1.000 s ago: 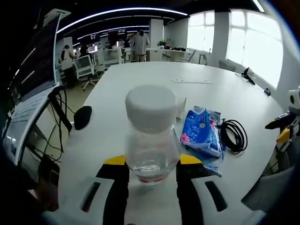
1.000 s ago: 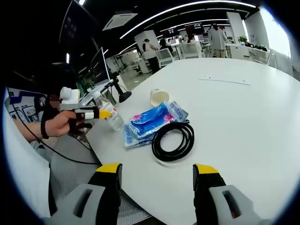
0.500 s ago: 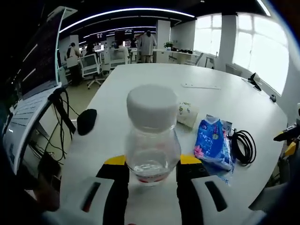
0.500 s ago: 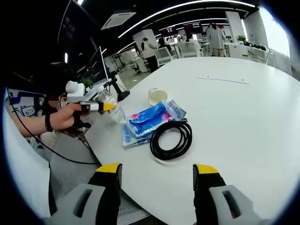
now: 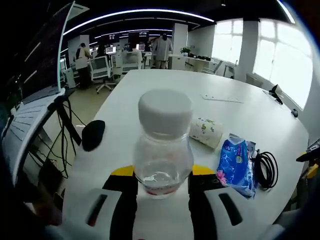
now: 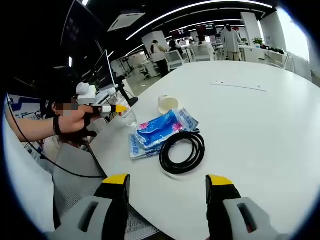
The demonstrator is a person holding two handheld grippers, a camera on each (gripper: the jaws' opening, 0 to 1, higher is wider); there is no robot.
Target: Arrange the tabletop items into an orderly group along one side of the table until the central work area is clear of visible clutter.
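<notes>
The clear bottle [image 5: 164, 145] with the white cap is held up over the near edge of the white table [image 5: 165, 87]. The left gripper [image 5: 162, 172] has its two jaws clamped on the bottle's lower part, one yellow tip on each side. The bottle stands upright between them. A little water sits at its bottom.

To do this step well, I think the bottle should go down next to the other things, standing up, and not on top of them. Lower it slowly until the bottom rests flat, then let go. If it is let go too high, it may tip and roll.

In the right gripper view the bottle looks close to the blue packet [image 6: 159, 129], but it is small there, so I cannot tell if they touch.

The paper cup [image 5: 206, 132] lies on its side just past the bottle. The blue packet lies beside it, and the black cable coil [image 6: 182, 152] lies against the packet.

The right gripper [image 6: 168, 187] hangs over the table edge near the coil. Its jaws are wide apart and hold nothing.
</notes>
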